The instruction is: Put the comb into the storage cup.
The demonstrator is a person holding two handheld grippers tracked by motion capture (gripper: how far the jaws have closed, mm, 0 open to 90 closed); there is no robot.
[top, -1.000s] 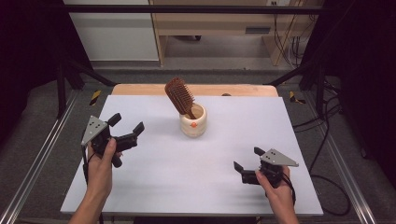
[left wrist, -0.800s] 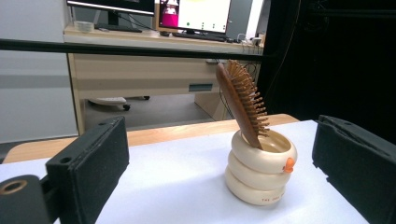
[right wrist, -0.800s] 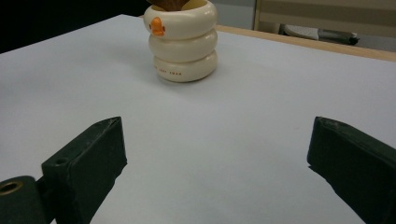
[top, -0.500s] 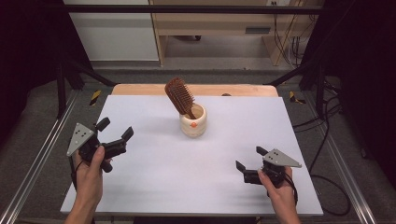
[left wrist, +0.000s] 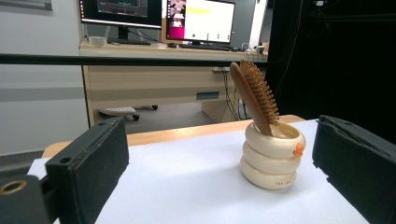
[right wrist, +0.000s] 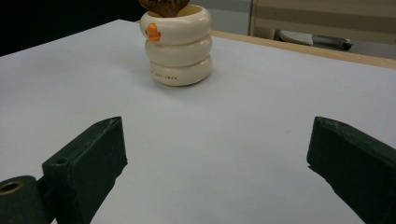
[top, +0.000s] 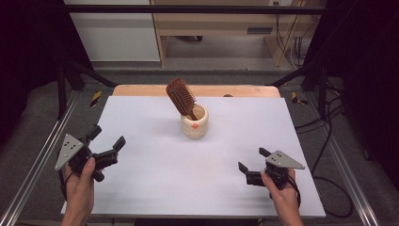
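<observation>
— High view: hairbrush [top: 181, 96] leans in the cream cup [top: 195, 123], far centre; left gripper [top: 107, 145] and right gripper [top: 250, 165] near, spread wide, empty.
— Looks finished; next, just rest.

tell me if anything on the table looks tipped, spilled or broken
Nothing stands out. The cream holder stands upright on the white table, and the wooden hairbrush leans in it, handle down, bristle head tilted to one side. No spill or damage shows. Both the left gripper and right gripper are open, apart from it.
</observation>
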